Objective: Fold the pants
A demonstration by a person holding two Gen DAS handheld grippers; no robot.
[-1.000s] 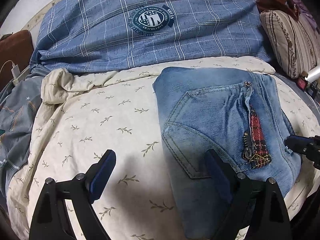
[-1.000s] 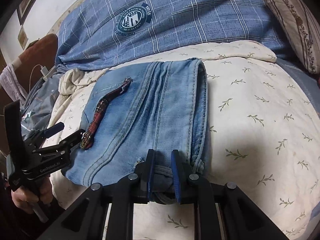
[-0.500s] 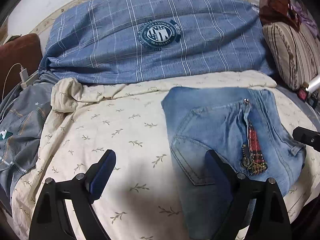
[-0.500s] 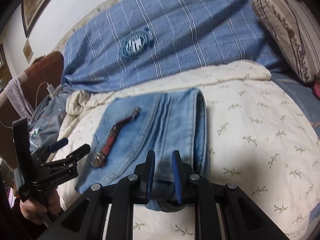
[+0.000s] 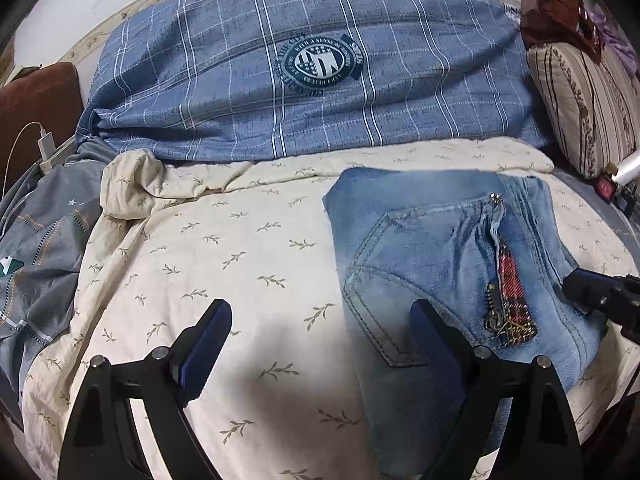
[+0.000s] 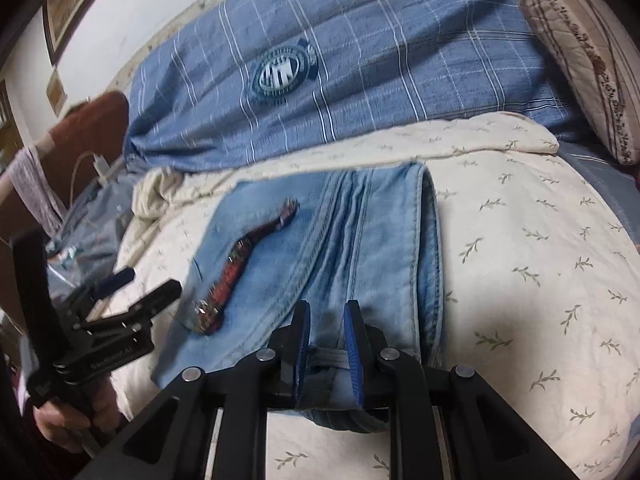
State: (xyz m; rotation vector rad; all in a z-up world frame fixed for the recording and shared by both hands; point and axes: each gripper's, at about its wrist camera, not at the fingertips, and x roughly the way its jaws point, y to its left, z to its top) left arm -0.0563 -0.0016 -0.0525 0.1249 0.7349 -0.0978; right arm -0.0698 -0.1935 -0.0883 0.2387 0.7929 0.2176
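Far left edge: grey patterned bedding (image 5: 36, 248), a white charger and cable (image 5: 44, 144) by a brown headboard (image 5: 36, 92). Left gripper (image 5: 320, 336) jaws wide apart, nothing between them; left pad over the cream leaf-print blanket (image 5: 220, 248), right pad over the near left part of the jeans, contact can't be told. In the right wrist view the left gripper (image 6: 134, 286) sits at frame left with a hand (image 6: 72, 416) on its handle. Behind, a blue plaid pillow (image 5: 312, 80) with a round crest. Folded pants, light blue jeans (image 5: 452, 252), lie on the blanket right of centre, back pocket up, red plaid zipper patch (image 5: 510, 288) on top. Right gripper (image 6: 326, 344) jaws nearly closed, pinching a bunched edge of the jeans (image 6: 360, 240) at the near end; from the left view its tip (image 5: 600, 294) is at the jeans' right edge. Far right: striped cushion (image 5: 588, 108), reddish-brown bag (image 5: 560, 12) above it.
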